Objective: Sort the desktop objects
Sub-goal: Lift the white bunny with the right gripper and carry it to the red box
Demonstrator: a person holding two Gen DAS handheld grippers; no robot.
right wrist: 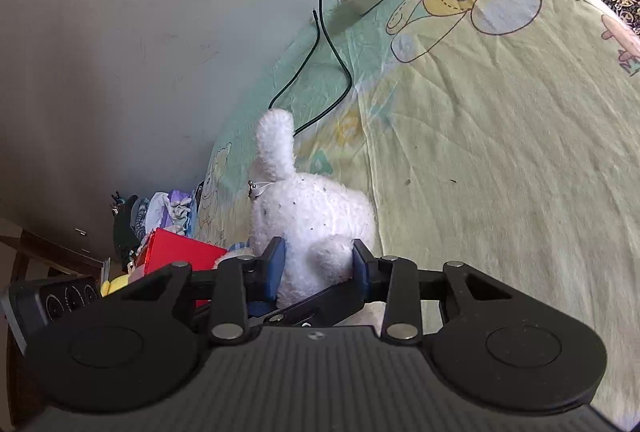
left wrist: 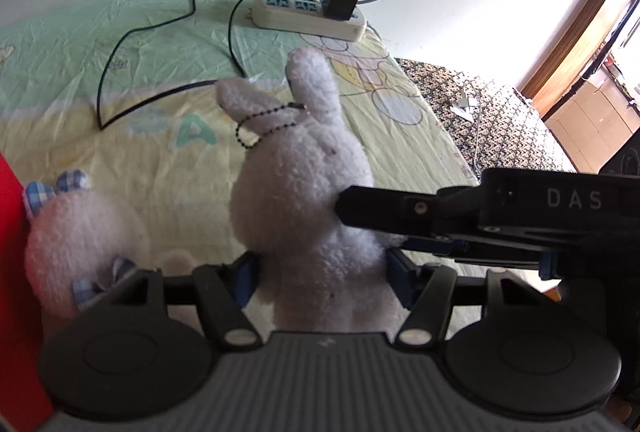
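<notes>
A white plush rabbit (left wrist: pixel 304 183) with a black bead chain at its ears is held upright above the yellow-green sheet (left wrist: pixel 160 151). My left gripper (left wrist: pixel 320 272) is shut on its lower body. My right gripper (right wrist: pixel 318 264) is shut on the same rabbit (right wrist: pixel 312 216); in the left wrist view it reaches in from the right and its finger (left wrist: pixel 384 203) presses the rabbit's side. A second white plush (left wrist: pixel 80 232) with blue checked bows lies at the left beside a red box (left wrist: pixel 16 272).
A white power strip (left wrist: pixel 308 11) with a black adapter and a black cable (left wrist: pixel 120 71) lies at the back by the wall. A patterned dark cloth (left wrist: pixel 480 103) covers the surface to the right. The red box (right wrist: pixel 180 252) and assorted clutter sit at the left.
</notes>
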